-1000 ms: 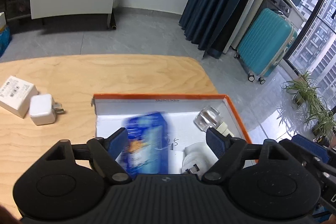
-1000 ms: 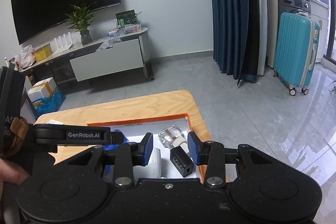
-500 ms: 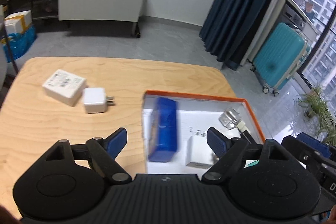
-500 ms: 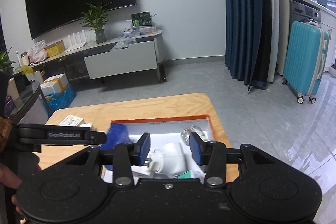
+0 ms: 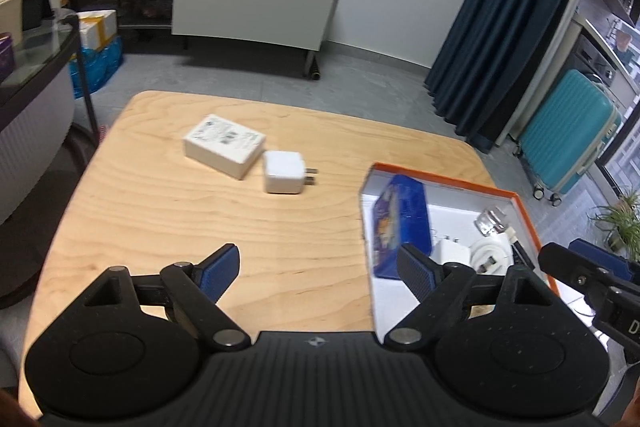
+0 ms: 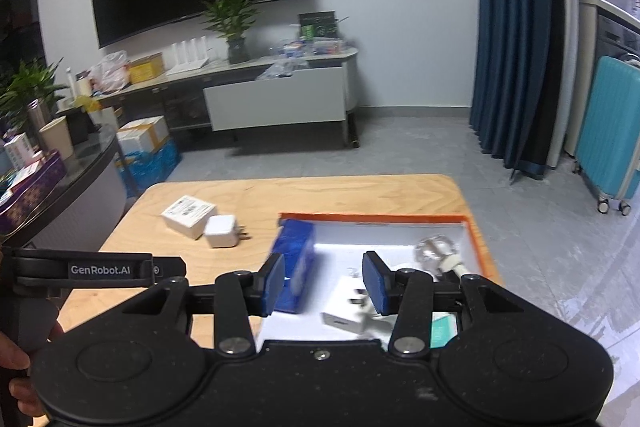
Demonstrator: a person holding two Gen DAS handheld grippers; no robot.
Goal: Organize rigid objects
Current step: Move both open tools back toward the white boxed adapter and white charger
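Blue box (image 5: 401, 223) lengthwise in orange tray (image 5: 440, 180), both tools (image 5: 318, 269) (image 6: 323, 281) wide open, empty.

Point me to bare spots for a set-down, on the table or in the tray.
Table: bare wood between the white charger and the left tool. Orange tray: white floor behind the blue box, left of the clear piece. Its near right corner is crowded.

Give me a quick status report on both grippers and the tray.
Left gripper open, empty. Right gripper open, empty. Blue box in orange tray; white charger and white box on table. Nothing in the way.
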